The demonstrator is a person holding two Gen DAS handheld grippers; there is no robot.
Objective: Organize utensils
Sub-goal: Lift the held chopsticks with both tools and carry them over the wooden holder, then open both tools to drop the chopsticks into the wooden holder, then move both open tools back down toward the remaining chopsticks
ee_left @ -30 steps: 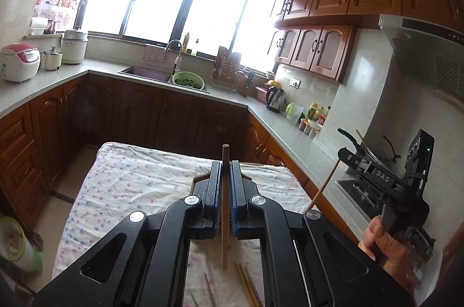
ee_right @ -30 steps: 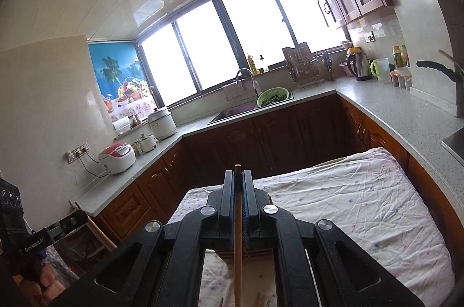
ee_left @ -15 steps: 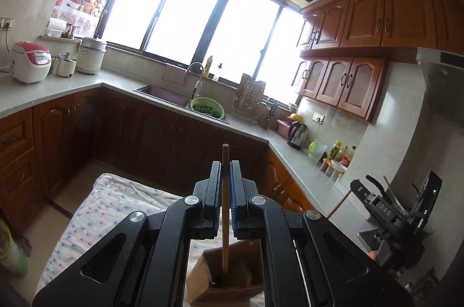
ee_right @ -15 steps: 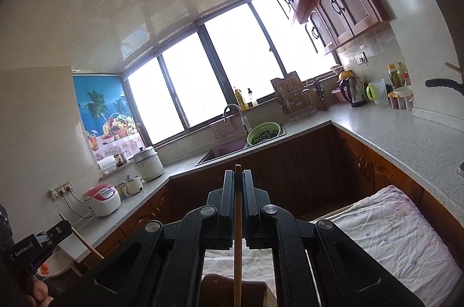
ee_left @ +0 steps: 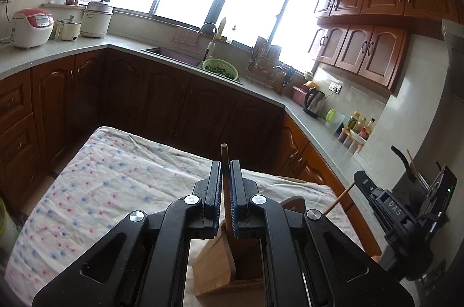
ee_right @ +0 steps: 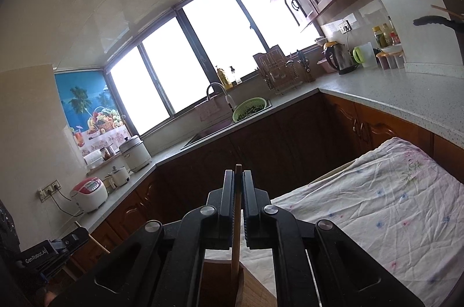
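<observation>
My left gripper (ee_left: 225, 166) is shut on a brown wooden chopstick (ee_left: 224, 159) held upright; its lower end hangs over or inside a wooden utensil holder (ee_left: 214, 263) on the cloth-covered table (ee_left: 95, 179). My right gripper (ee_right: 237, 176) is shut on a lighter wooden chopstick (ee_right: 236, 220), its lower end at the holder's (ee_right: 255, 289) rim. In the left wrist view the right gripper (ee_left: 359, 180) appears at the right with its chopstick (ee_left: 337, 198). In the right wrist view the left gripper (ee_right: 78, 233) shows at the lower left.
Kitchen counters (ee_left: 261, 95) with dark wooden cabinets wrap around the table. A sink with a green colander (ee_left: 220, 69), a kettle (ee_left: 314, 102) and a rice cooker (ee_left: 30, 27) stand on them. A stove with a pan handle (ee_left: 401, 162) is at the right.
Both views have tilted downward again, so the table fills more of the frame. The holder stays under both grippers, and both chopsticks remain gripped.
</observation>
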